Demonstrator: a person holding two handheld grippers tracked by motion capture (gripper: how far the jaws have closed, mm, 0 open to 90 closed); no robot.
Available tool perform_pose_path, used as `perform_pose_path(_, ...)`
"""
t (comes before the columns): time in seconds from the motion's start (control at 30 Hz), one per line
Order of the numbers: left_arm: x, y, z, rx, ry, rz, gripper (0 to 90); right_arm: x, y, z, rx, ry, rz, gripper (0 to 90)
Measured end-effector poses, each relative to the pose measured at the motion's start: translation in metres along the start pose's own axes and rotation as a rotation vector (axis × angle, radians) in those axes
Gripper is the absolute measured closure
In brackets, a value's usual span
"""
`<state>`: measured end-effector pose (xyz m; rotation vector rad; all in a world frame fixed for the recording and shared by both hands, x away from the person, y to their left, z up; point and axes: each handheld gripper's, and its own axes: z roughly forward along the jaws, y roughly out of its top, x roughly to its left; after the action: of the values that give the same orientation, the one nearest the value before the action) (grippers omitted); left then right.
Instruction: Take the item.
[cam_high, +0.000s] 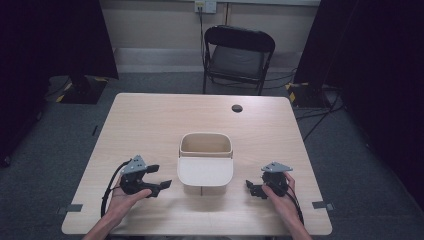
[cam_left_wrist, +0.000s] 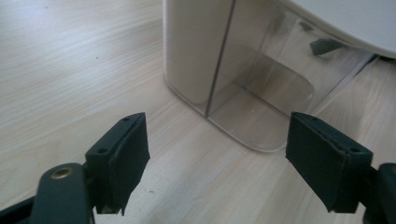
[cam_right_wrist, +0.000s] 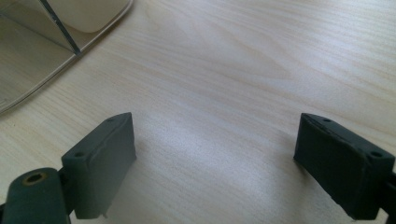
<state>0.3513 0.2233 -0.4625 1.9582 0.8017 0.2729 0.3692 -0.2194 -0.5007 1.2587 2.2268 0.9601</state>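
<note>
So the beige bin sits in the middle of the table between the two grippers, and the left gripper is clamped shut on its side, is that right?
Not quite. The beige bin does sit mid-table between the two grippers, but the left gripper is not clamped on it. The left gripper view shows its jaws standing wide apart, short of the bin, with bare table between them.

The high view is dim and a little soft, with dark corners. Both gripper views are brighter; the table (cam_right_wrist: 224, 70) shines pale, and the near jaws are slightly blurred.
</note>
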Motion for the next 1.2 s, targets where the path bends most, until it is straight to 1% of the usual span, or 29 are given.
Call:
perform_pose_path(0.07,-0.003,0.002,0.000,0.001,-0.012,0.010,22.4,0.000,0.000,0.000,0.000,0.000,0.000,11.6)
perform_pose_path(0.17,-0.011,0.005,0.002,-0.011,-0.048,0.024,22.8,0.000,0.000,0.000,0.000,0.000,0.001,11.6)
perform_pose_path(0.27,-0.015,0.005,0.004,-0.015,-0.054,0.027,22.8,0.000,0.000,0.000,0.000,0.000,0.001,11.6)
perform_pose_path(0.33,-0.018,0.006,0.006,-0.005,-0.061,0.033,22.7,0.000,0.000,0.000,0.001,0.000,0.002,11.6)
perform_pose_path(0.53,-0.022,0.008,0.009,-0.006,-0.078,0.039,22.6,0.000,0.000,0.000,0.001,0.000,0.002,11.6)
perform_pose_path(0.6,-0.024,0.008,0.011,-0.001,-0.093,0.038,22.6,0.000,0.000,0.000,0.001,0.000,0.001,11.6)
perform_pose_path(0.67,-0.025,0.009,0.012,0.003,-0.095,0.043,22.7,0.000,0.000,0.000,0.001,0.000,0.002,11.6)
perform_pose_path(0.83,-0.027,0.012,0.013,-0.013,-0.114,0.034,21.7,0.000,0.000,0.000,0.001,0.000,0.002,11.6)
perform_pose_path(0.87,-0.027,0.013,0.014,-0.008,-0.113,0.042,21.7,0.000,0.000,0.000,0.001,0.000,0.002,11.6)
perform_pose_path(0.9,-0.028,0.013,0.015,-0.015,-0.119,0.037,21.5,0.000,0.000,0.000,0.001,0.000,0.003,11.6)
perform_pose_path(1.13,-0.031,0.015,0.017,-0.010,-0.133,0.050,21.3,0.000,0.000,0.000,0.001,0.000,0.002,11.6)
perform_pose_path(1.2,-0.032,0.016,0.019,-0.022,-0.138,0.047,21.1,0.000,0.000,0.000,0.001,0.000,0.002,11.6)
